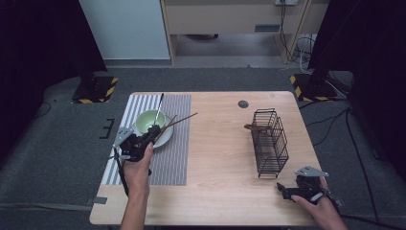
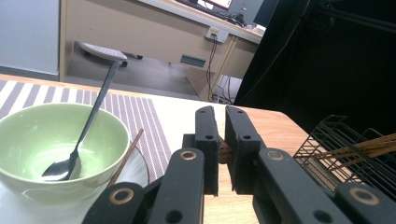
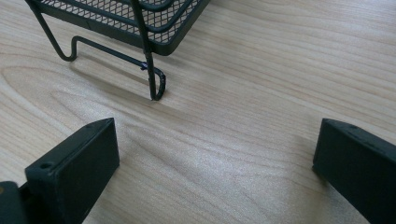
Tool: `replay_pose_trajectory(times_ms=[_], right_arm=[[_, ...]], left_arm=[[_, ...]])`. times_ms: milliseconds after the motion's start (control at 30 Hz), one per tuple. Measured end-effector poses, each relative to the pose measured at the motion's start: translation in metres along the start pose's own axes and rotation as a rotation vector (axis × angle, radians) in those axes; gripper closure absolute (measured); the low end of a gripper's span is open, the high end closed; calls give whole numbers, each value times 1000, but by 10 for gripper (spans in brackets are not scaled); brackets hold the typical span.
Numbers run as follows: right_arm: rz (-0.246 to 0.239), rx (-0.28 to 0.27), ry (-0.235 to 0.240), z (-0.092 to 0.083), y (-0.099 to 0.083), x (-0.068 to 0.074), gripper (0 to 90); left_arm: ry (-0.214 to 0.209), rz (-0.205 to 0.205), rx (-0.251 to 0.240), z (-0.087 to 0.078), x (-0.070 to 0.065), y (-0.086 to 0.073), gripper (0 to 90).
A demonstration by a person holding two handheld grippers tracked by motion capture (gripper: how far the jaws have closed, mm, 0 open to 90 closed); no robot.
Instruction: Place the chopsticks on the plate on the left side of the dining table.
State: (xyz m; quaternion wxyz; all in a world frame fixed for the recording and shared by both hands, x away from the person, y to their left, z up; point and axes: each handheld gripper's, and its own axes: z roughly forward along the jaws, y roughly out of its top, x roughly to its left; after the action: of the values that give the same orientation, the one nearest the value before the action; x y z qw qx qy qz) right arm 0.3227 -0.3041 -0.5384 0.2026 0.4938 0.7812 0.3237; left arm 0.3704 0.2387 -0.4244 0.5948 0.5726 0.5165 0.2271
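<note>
My left gripper (image 1: 154, 132) (image 2: 220, 122) is over the rim of a white plate (image 1: 165, 138), shut on a brown chopstick (image 1: 184, 120) (image 2: 225, 151) that points toward the table's middle. A second chopstick (image 2: 126, 156) leans on the plate beside a green bowl (image 1: 149, 120) (image 2: 56, 144), which holds a dark spoon (image 1: 158, 106) (image 2: 88, 130). A black wire basket (image 1: 269, 139) (image 2: 345, 149) (image 3: 140, 18) stands at the right with brown sticks (image 2: 369, 144) in it. My right gripper (image 1: 280, 188) (image 3: 215, 154) rests low near the front right edge, open, just short of the basket's foot (image 3: 156, 86).
A grey striped placemat (image 1: 170, 148) lies under the plate at the table's left. A round grommet (image 1: 243, 103) sits near the far edge. Bare wood (image 1: 220, 153) stretches between the mat and the basket. Dark stands with hazard-striped bases (image 1: 95, 88) flank the table.
</note>
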Motion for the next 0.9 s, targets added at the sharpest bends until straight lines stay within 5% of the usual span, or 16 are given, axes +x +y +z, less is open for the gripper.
replay_pose_trajectory(times_ms=[900], right_arm=[[5, 3, 2, -1, 0, 0, 4]], left_arm=[[44, -14, -27, -13, 16, -2, 839]])
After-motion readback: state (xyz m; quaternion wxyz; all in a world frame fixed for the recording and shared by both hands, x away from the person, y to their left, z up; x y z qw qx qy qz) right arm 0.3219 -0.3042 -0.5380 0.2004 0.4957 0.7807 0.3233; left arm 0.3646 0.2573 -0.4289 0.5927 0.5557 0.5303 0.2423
